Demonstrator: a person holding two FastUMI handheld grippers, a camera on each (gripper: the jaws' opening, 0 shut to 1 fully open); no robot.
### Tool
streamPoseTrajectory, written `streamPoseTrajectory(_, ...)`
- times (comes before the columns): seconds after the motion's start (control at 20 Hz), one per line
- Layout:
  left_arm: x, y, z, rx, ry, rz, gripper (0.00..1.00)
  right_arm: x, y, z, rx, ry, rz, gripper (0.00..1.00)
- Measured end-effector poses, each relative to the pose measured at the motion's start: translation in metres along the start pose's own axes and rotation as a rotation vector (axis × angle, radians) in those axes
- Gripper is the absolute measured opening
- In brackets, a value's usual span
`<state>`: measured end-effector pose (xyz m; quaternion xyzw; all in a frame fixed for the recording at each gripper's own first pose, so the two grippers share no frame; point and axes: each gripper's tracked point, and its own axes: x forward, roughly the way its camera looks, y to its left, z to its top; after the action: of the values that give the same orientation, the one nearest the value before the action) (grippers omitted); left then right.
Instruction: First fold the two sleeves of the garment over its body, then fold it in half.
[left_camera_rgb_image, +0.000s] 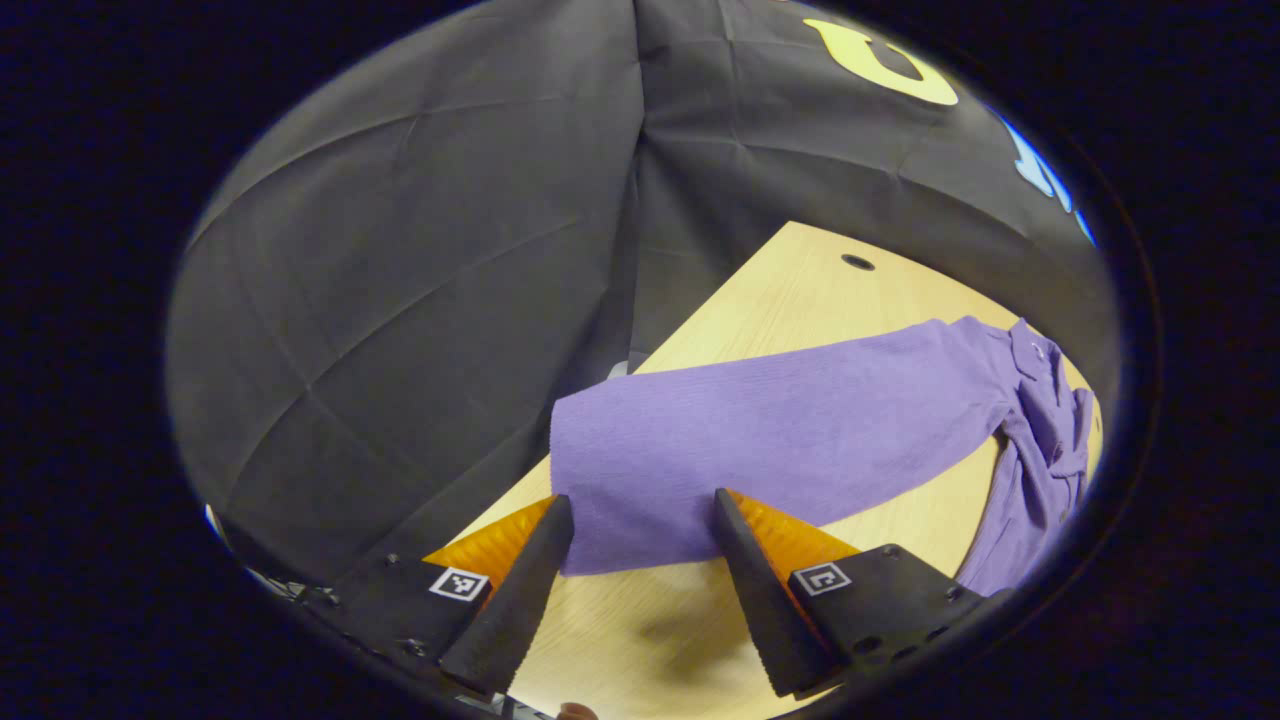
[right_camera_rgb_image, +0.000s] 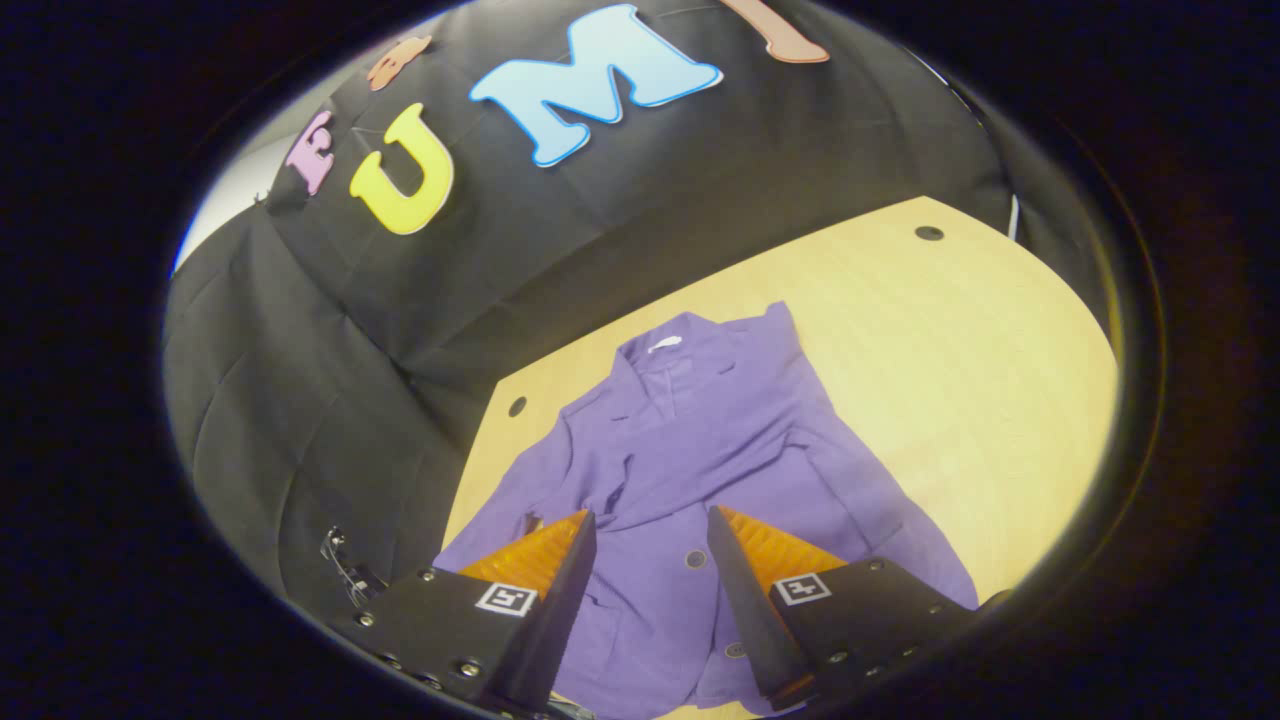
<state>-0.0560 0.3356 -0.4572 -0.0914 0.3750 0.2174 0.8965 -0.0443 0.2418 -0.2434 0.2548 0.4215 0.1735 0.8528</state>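
The left gripper (left_camera_rgb_image: 640, 520) has its jaws wide apart and nothing between them. It hovers just before the cuff end of a sleeve (left_camera_rgb_image: 760, 440), which lies at 12 o'clock from the fingertips. I judge it is lined up this way so it can pinch the cuff and carry the sleeve over the body. The right gripper (right_camera_rgb_image: 645, 530) is also open and empty, held above the front of the garment (right_camera_rgb_image: 690, 450), near the buttons (right_camera_rgb_image: 695, 558), probably waiting its turn.

The garment is a purple jacket with a collar, lying flat on the wooden table (right_camera_rgb_image: 950, 350). Its cloth looks soft and finely ribbed, so it should bend easily but may slip or wrinkle. The stretched sleeve is a long flat band; near the shoulder, at 3 o'clock in the left gripper view, the fabric is bunched. The table is pale, smooth, with small round holes (right_camera_rgb_image: 928, 233).
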Motion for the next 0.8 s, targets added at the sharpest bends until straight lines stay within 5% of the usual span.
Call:
streamPoseTrajectory(0.4,0.002,-0.005,-0.001,0.023,0.015,-0.017,0.93,-0.002,-0.009,-0.010,0.036,0.016,-0.002,0.71)
streamPoseTrajectory(0.65,0.005,-0.020,0.001,0.063,0.041,-0.068,0.72,-0.001,-0.009,-0.013,0.034,0.031,0.013,0.71)
streamPoseTrajectory(0.75,0.006,-0.024,0.005,0.070,0.044,-0.058,0.27,0.001,-0.010,-0.013,0.034,0.037,0.017,0.71)
streamPoseTrajectory(0.8,0.008,-0.023,0.002,0.079,0.055,-0.046,0.21,0.000,-0.011,-0.012,0.035,0.038,0.018,0.71)
